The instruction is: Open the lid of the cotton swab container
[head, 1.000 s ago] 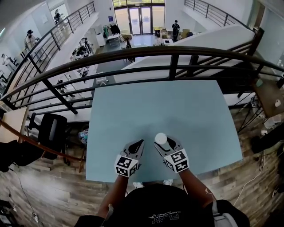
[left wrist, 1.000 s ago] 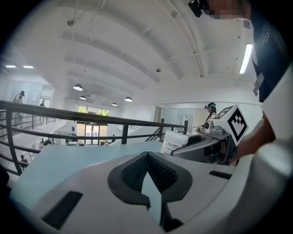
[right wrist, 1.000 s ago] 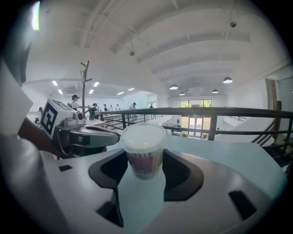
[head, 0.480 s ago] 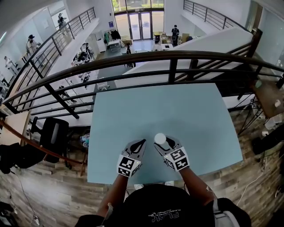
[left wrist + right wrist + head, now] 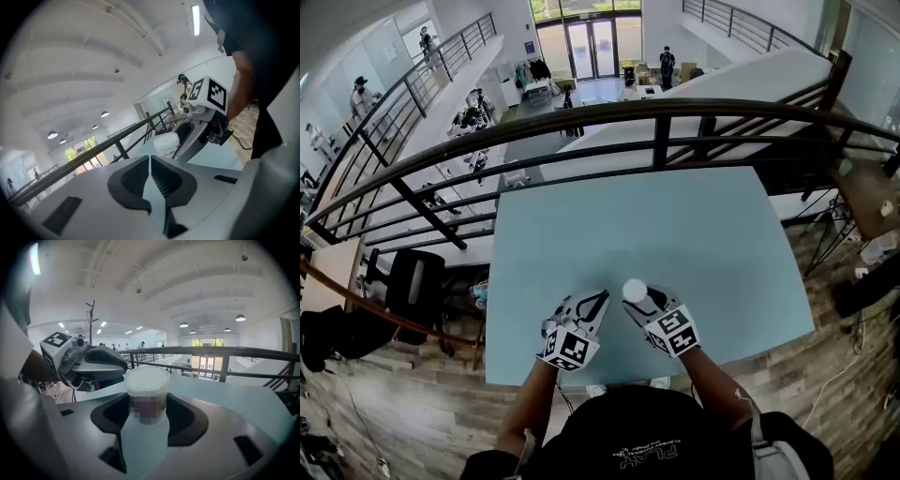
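Pale blue worktop point(image 5: 712, 244) is sitting against a mezzanine railing point(image 5: 656, 111). Left hand-held gripper point(image 5: 596, 304) is hovering just left of the cotton swab container point(image 5: 635, 291), jaws fully together and carrying nothing; I think it's staging to work the lid point(image 5: 146, 376). Container is standing upright near the worktop's front edge, lid on. Right hand-held gripper point(image 5: 641, 300) is clamping the container's body between wide-set jaws, pads pressing its sides, probably bracing it so the lid can come off without the tub sliding or tipping.
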Action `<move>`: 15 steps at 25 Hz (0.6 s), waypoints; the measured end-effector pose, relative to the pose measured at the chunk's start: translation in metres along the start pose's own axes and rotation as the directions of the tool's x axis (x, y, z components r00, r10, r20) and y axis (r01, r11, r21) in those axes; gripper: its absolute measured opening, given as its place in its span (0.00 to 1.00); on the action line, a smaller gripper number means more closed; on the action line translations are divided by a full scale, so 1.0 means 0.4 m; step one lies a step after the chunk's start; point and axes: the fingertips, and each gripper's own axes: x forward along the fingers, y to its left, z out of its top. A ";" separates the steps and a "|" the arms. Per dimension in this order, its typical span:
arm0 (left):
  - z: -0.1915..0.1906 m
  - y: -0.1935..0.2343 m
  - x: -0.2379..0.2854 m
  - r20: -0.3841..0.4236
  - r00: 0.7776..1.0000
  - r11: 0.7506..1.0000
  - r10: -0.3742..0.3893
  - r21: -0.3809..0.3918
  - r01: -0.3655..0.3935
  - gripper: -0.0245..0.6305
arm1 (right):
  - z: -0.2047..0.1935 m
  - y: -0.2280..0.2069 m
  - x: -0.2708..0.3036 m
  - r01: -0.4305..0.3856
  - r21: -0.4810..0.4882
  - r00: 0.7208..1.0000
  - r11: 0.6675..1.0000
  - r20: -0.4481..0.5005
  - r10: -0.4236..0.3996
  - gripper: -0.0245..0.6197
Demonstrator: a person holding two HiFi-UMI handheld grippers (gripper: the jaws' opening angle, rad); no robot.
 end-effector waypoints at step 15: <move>0.017 -0.072 0.021 -0.096 0.988 0.919 -0.122 0.365 0.149 0.23 | -0.007 0.013 0.017 -0.041 -0.071 0.998 0.997 -0.056 0.037 0.42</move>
